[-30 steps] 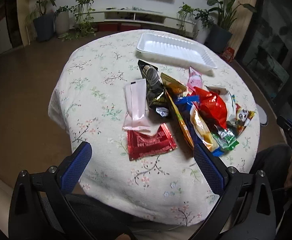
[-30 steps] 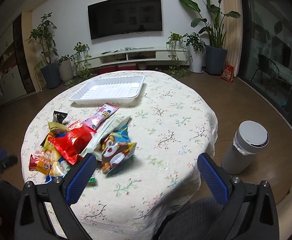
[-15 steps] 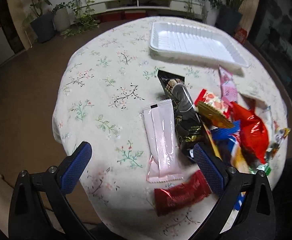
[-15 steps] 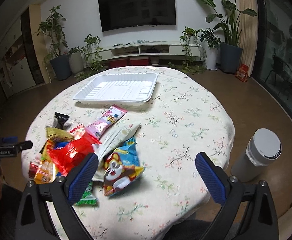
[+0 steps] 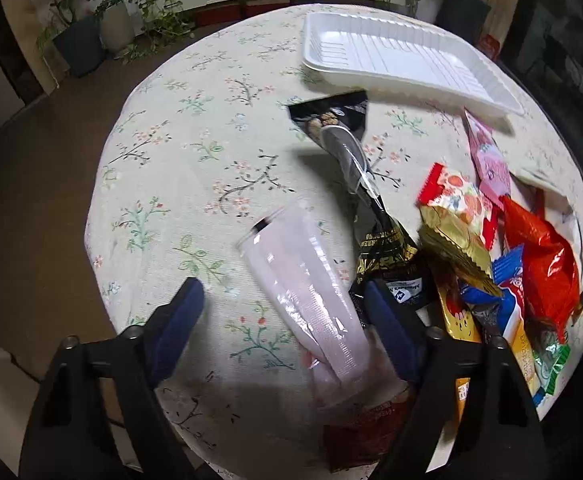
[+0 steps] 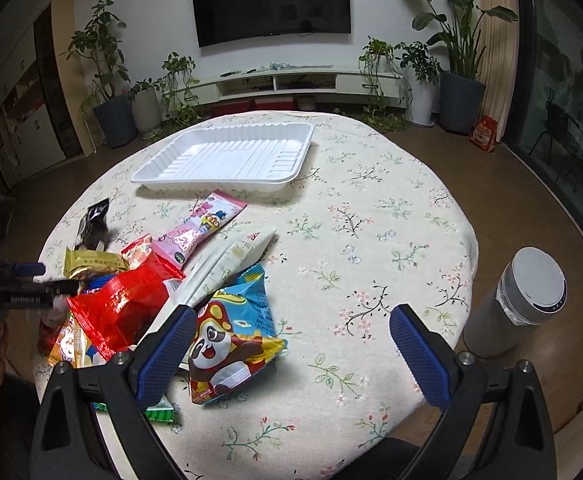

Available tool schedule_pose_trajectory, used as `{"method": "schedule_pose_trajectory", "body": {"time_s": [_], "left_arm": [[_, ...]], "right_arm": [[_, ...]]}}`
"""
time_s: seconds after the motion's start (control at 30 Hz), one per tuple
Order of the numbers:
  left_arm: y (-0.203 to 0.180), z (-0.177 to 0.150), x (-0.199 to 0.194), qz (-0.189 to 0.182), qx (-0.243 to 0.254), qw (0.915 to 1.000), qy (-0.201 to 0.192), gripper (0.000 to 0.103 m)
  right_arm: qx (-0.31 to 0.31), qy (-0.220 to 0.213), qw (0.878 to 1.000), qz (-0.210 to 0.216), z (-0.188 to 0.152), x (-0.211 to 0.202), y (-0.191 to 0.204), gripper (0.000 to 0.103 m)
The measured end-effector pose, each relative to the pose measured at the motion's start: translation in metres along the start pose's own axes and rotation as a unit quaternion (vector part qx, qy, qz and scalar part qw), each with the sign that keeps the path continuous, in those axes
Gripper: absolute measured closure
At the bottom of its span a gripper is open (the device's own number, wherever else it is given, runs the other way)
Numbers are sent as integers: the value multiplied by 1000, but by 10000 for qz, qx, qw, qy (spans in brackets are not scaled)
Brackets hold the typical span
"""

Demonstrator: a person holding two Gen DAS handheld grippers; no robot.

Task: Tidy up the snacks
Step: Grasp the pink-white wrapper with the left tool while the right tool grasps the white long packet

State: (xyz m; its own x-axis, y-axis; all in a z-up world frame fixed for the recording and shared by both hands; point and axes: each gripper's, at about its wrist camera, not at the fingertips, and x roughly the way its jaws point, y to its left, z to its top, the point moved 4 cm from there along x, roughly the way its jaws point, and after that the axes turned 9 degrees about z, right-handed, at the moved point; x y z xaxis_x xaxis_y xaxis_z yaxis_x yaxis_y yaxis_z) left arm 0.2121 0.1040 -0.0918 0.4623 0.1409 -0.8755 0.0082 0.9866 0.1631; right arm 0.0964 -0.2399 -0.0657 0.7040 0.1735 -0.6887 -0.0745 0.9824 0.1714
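Under the left gripper, jaws closing around the pale pink packet, its lower end blurred; right gripper gaped empty beside the panda packet, the bare white tray far off.

Between your left gripper's closing fingers, the pink pouch's near end blurs into shadow, so you can't tell whether the pads touch it. Below it, the red packet is dim and half hidden by the right finger. Beyond, the snack pile overlaps, hiding lower packets.
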Motion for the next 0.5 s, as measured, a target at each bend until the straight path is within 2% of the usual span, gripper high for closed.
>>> {"method": "schedule_pose_trajectory", "body": {"time_s": [0.3, 0.37, 0.5], "left_arm": [[3, -14, 0, -43, -206, 9997, 97, 24], [0, -15, 4, -133, -258, 9995, 113, 36], [-4, -11, 6, -78, -137, 9999, 15, 51]], "right_arm": [[17, -75, 10000, -33, -2, 0, -1, 4], [20, -103, 9999, -36, -1, 0, -1, 4], [33, -120, 9999, -57, 1, -2, -3, 4]]}}
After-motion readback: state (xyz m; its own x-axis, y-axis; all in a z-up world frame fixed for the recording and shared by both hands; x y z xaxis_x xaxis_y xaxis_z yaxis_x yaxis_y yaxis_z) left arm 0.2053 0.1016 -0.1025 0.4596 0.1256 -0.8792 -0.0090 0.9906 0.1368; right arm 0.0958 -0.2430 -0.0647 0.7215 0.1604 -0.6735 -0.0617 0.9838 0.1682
